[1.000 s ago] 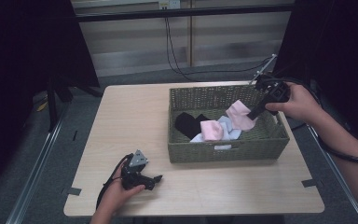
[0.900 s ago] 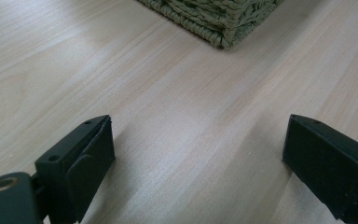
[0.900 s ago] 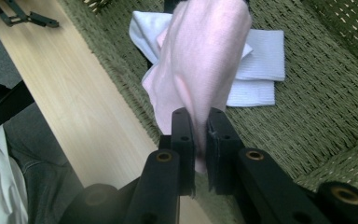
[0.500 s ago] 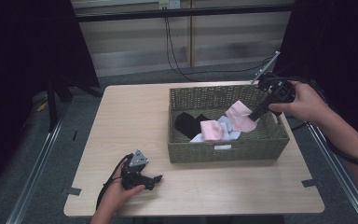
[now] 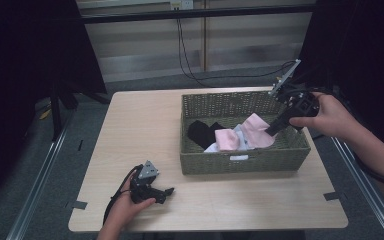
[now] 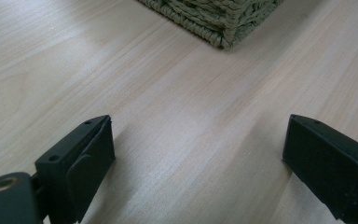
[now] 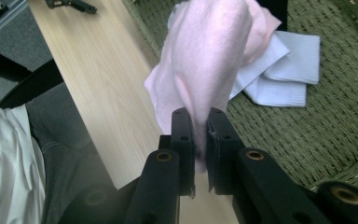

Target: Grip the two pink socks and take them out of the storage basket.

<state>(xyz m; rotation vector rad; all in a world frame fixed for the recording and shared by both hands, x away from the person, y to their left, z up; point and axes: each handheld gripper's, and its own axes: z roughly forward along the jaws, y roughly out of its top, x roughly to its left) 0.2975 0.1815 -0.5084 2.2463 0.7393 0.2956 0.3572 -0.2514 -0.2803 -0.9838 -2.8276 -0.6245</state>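
Observation:
A green woven basket (image 5: 240,162) stands on the right half of the table and holds several socks. My right gripper (image 5: 271,131) reaches down into its right end, shut on a pink sock (image 5: 256,129). In the right gripper view the jaws (image 7: 200,135) pinch the pink sock (image 7: 205,56), which hangs lifted above the basket floor (image 7: 335,116). Another pink sock (image 5: 226,140), a black sock (image 5: 201,132) and pale blue-white socks (image 7: 279,74) lie in the basket. My left gripper (image 5: 155,190) rests on the table's near left, open, with nothing between its jaws (image 6: 198,140).
The light wooden table (image 5: 140,130) has bare room left of the basket. A corner of the basket (image 6: 214,18) lies ahead of the left gripper. Cables hang at the back wall (image 5: 185,45). A person's lap sits beside the table edge (image 7: 9,154).
My right gripper has shifted a little to the right and up, drawing the pink sock with it. The left gripper has stayed where it was.

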